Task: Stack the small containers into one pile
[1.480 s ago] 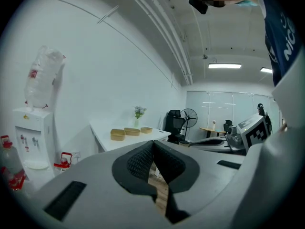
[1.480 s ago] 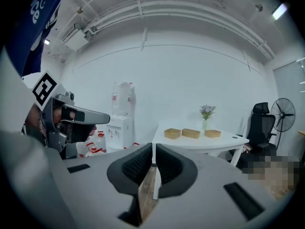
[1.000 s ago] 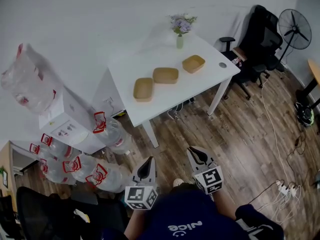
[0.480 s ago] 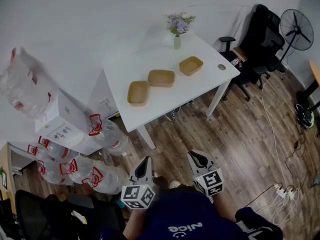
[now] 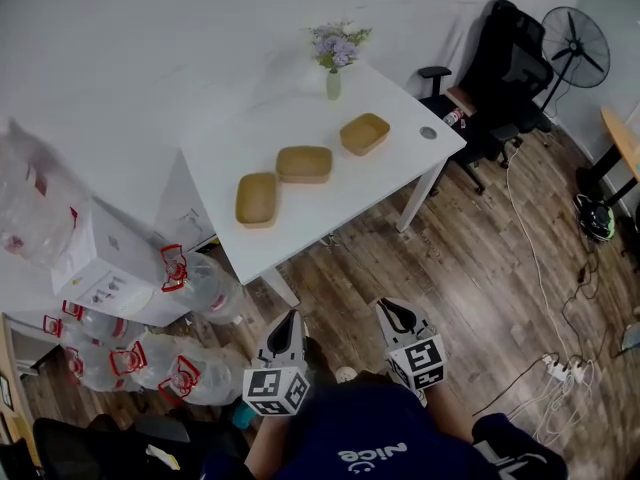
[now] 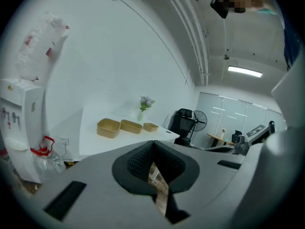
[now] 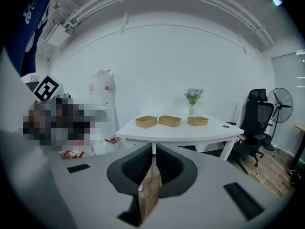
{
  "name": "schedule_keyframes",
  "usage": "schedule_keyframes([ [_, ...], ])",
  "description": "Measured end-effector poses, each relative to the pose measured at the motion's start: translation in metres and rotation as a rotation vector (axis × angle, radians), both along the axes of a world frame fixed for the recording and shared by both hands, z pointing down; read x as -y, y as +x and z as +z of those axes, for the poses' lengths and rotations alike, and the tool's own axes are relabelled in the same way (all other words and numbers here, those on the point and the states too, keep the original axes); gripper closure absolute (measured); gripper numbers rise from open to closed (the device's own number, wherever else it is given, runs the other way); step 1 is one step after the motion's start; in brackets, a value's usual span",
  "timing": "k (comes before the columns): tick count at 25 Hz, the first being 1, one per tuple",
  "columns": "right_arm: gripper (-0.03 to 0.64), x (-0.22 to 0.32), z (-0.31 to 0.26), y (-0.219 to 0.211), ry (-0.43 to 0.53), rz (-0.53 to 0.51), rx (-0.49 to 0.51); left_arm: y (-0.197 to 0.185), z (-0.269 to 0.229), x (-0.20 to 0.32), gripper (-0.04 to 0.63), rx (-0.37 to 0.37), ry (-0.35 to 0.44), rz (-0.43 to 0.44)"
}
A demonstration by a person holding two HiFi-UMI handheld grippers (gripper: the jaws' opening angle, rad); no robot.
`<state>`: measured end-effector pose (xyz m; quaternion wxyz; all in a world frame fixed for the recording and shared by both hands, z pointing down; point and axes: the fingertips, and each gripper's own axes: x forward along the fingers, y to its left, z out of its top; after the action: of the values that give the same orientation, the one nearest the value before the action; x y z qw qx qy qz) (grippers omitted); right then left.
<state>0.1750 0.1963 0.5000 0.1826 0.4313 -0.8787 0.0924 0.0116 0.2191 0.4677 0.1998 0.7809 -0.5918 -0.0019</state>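
Left claw (image 5: 289, 316) and right claw (image 5: 386, 306) are hanging closed, empty; three containers (image 5: 304, 164) are sitting unstacked on table (image 5: 345, 208).

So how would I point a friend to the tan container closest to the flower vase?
Find the white table by the wall, where three tan containers lie in a row. Follow the row to the end by the vase of purple flowers: that end container is yours. Unlike the middle container and the far container, it sits beside the small round hole in the tabletop.
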Motion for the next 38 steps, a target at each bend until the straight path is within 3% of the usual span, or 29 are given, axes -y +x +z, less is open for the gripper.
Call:
schedule_keyframes([
  [5, 0.561, 0.033, 0.003, -0.009, -0.030, 0.039, -0.001, -0.008, -0.003, 0.043, 0.577, 0.027, 0.007, 0.068],
  [19, 0.561, 0.144, -0.006, -0.088, -0.014, 0.127, -0.014, -0.077, -0.016, 0.172, 0.577, 0.049, 0.055, 0.209],
  [30, 0.561, 0.182, -0.001, -0.142, -0.038, 0.211, -0.006, -0.124, -0.015, 0.221, 0.577, 0.057, 0.059, 0.296],
  [38, 0.561, 0.187, 0.001, -0.137, -0.060, 0.265, 0.013, -0.124, -0.010, 0.228, 0.577, 0.043, 0.059, 0.316],
])
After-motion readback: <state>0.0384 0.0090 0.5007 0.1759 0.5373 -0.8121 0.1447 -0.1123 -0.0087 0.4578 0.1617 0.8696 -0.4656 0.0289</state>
